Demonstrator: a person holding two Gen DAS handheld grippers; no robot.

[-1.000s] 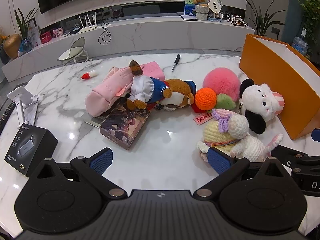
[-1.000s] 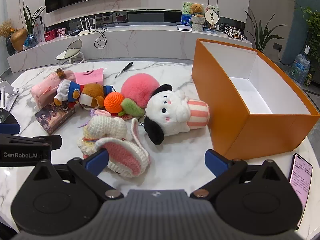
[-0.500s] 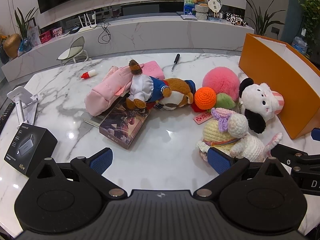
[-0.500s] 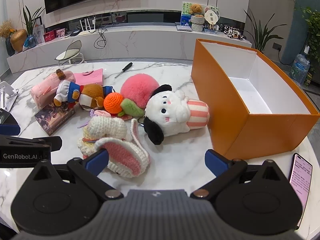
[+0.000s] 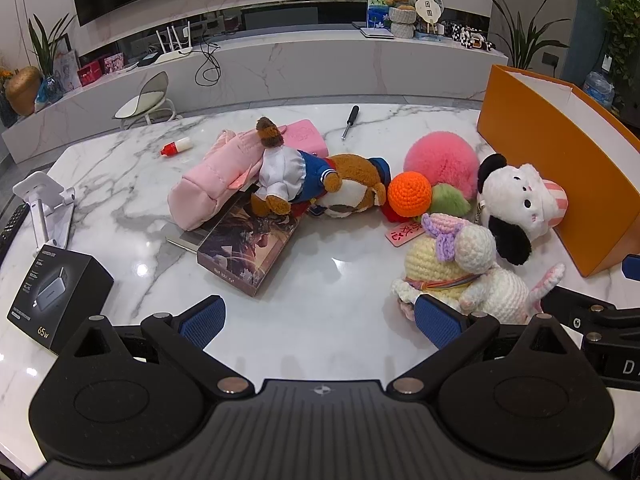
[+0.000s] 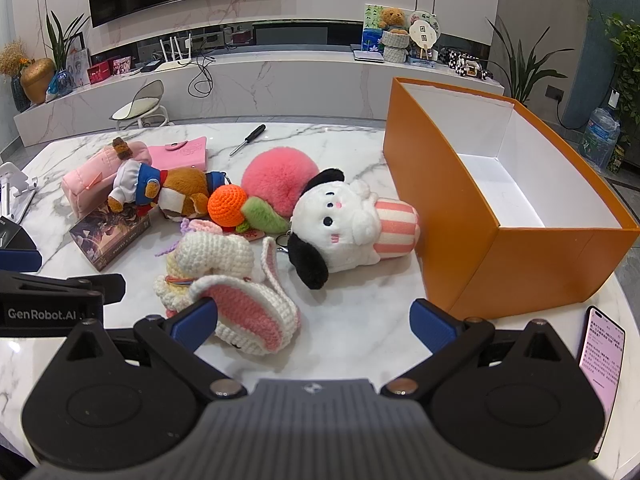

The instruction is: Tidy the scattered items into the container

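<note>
An orange box (image 6: 480,216) with a white, bare inside stands on the marble table at the right. Left of it lie a white dog plush (image 6: 344,228), a pink fluffy ball (image 6: 276,180), an orange crochet ball (image 6: 227,210), a crochet bunny (image 6: 216,256), a brown bear in blue (image 6: 172,192), a pink pouch (image 6: 92,176) and a card box (image 6: 110,236). My right gripper (image 6: 312,326) is open, low over the table, its left finger against the bunny's ear. My left gripper (image 5: 320,316) is open with only table between its fingers, the bunny (image 5: 460,264) by its right finger.
A black charger box (image 5: 56,292) and a white phone stand (image 5: 44,204) sit at the table's left edge. A phone (image 6: 600,364) lies at the right front. A screwdriver (image 6: 248,140) and a small red-capped bottle (image 5: 176,147) lie farther back.
Almost nothing has changed. Both grippers stay open and nearly still, with only a tiny drift of the views.
</note>
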